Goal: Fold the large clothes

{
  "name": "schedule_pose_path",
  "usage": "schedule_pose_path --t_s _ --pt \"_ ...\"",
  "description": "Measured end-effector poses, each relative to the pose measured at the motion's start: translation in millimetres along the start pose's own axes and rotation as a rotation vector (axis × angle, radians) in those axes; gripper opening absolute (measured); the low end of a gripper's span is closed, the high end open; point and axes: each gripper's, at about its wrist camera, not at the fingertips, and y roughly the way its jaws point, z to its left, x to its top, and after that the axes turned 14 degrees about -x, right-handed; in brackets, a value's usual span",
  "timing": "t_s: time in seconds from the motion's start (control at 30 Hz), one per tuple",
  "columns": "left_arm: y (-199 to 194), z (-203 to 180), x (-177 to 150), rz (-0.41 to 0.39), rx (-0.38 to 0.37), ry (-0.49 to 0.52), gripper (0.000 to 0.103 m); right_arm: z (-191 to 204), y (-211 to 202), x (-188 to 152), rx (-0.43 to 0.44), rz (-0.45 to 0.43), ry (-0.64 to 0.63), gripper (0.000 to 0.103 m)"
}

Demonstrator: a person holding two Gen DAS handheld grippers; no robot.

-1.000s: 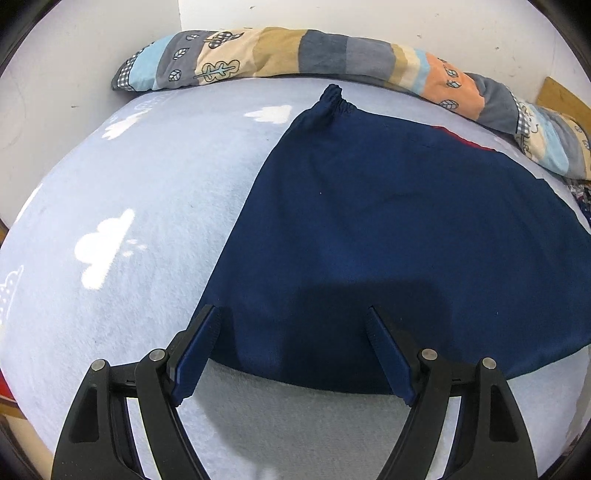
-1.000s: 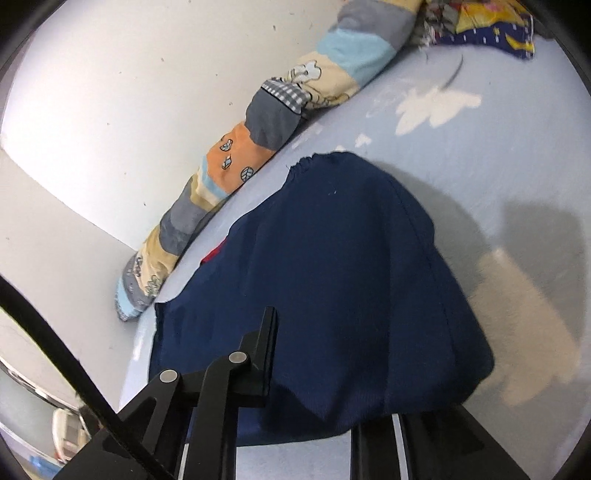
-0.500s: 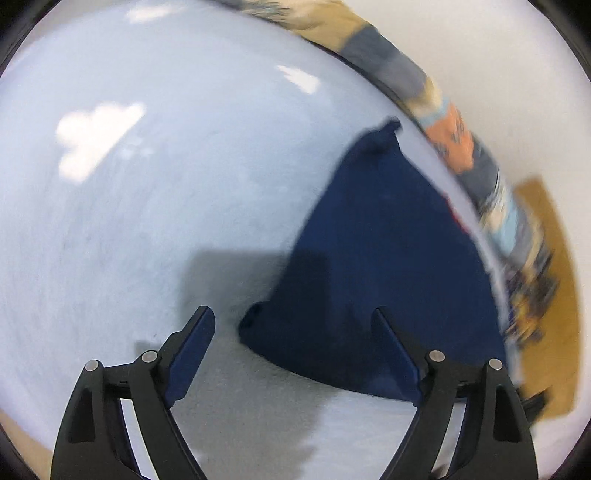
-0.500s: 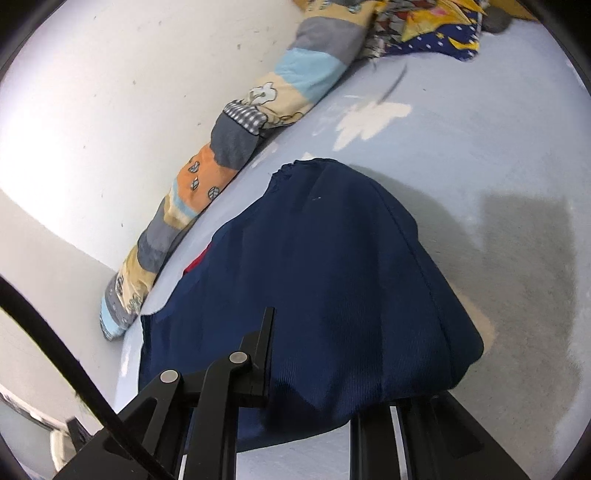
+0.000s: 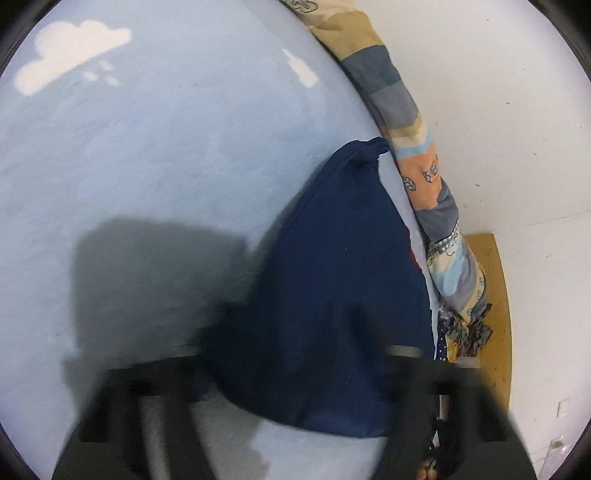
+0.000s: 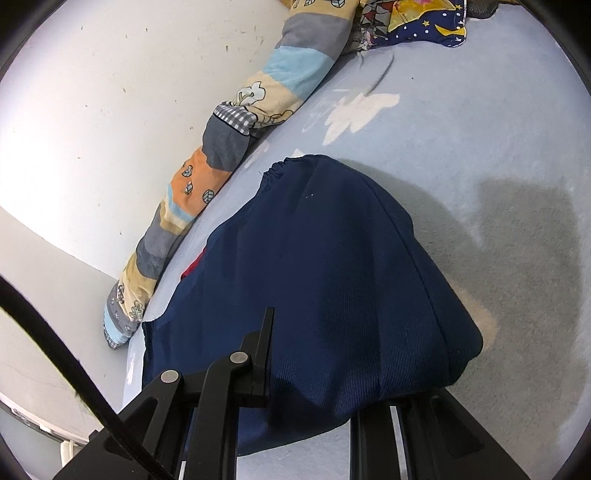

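A navy blue garment (image 5: 332, 277) lies spread on a pale blue bed sheet (image 5: 147, 166) with white cloud prints. Its near left corner lies between the fingers of my left gripper (image 5: 295, 369). Those jaws are closing and smeared by motion, still wide on either side of the cloth. In the right wrist view the same garment (image 6: 325, 258) bulges up over my right gripper (image 6: 332, 387), which is shut on its near edge. The cloth hides the right finger. A red patch (image 6: 192, 266) peeks out at the garment's far edge.
A long patchwork bolster (image 5: 399, 110) runs along the white wall behind the garment, also in the right wrist view as the bolster (image 6: 221, 147). A starry yellow-and-blue fabric (image 6: 424, 22) lies at its end. A wooden board (image 5: 495, 295) shows beyond the bed.
The left wrist view has rolled and come down onto the garment's left corner, and its fingers now blur as they close. The right gripper keeps its grip and has barely shifted.
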Motion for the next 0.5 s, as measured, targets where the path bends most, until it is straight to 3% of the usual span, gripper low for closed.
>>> schedule_pose_path --t_s 0.03,0.13,0.37,0.5 --pt "3.3 -3.3 -0.7 0.003 0.023 0.021 0.018 0.3 -0.1 0.0 -0.001 0.000 -0.002 0.019" --pt "8.3 -28.9 -9.7 0.026 0.131 0.172 0.014 4.3 -2.4 0.1 -0.013 -0.014 -0.045 0.018" --pt "-2.3 -63.4 -55.4 0.085 0.231 0.332 0.013 -3.6 -26.8 3.4 -0.043 -0.040 -0.068 0.017" --pt "-15.1 -61.9 -84.9 0.094 0.286 0.352 0.016 -27.1 -41.9 -2.0 -0.049 -0.002 -0.032 0.017"
